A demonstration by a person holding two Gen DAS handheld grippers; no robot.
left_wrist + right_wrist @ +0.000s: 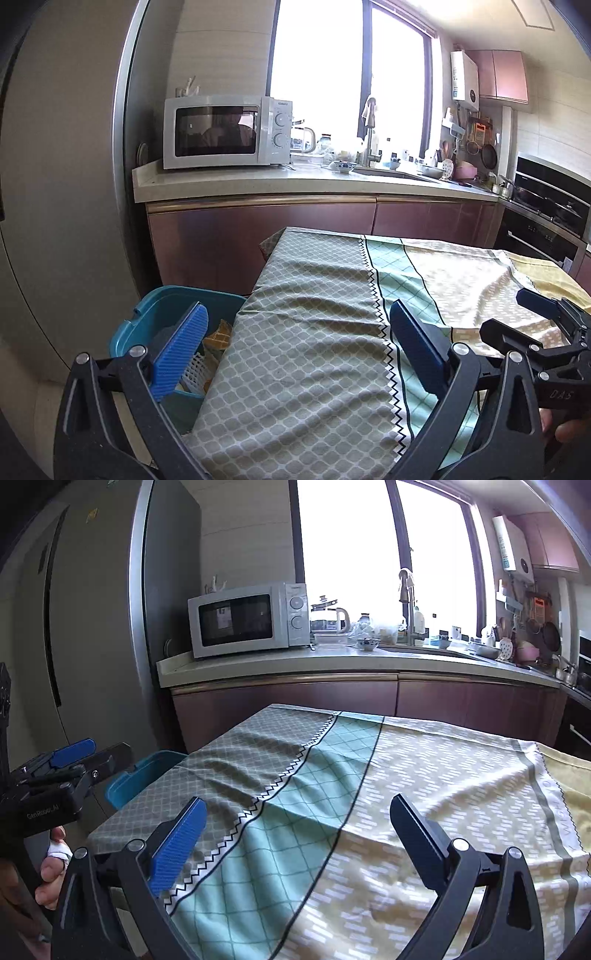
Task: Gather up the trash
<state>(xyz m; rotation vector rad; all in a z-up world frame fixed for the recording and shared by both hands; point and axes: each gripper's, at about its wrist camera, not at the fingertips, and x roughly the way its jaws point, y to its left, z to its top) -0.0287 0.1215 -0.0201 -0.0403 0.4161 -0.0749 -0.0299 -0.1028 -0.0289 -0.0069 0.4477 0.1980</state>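
A teal bin (155,314) stands on the floor against the left edge of the table; its rim also shows as the bin (136,779) in the right wrist view. Inside it lie a yellow-orange wrapper (218,336) and a white mesh piece (195,369). My left gripper (299,314) is open and holds nothing; its left pad hangs over the bin and its right pad over the tablecloth (314,332). My right gripper (298,805) is open and holds nothing above the cloth (369,794). I see no trash on the cloth. Each gripper shows at the edge of the other's view: right gripper (509,314), left gripper (98,755).
Behind the table runs a kitchen counter (258,181) with a white microwave (225,131), a kettle, bowls and a sink under a bright window. A tall grey fridge (92,627) stands at the left, an oven (546,210) at the right. A hand (51,871) grips the left tool.
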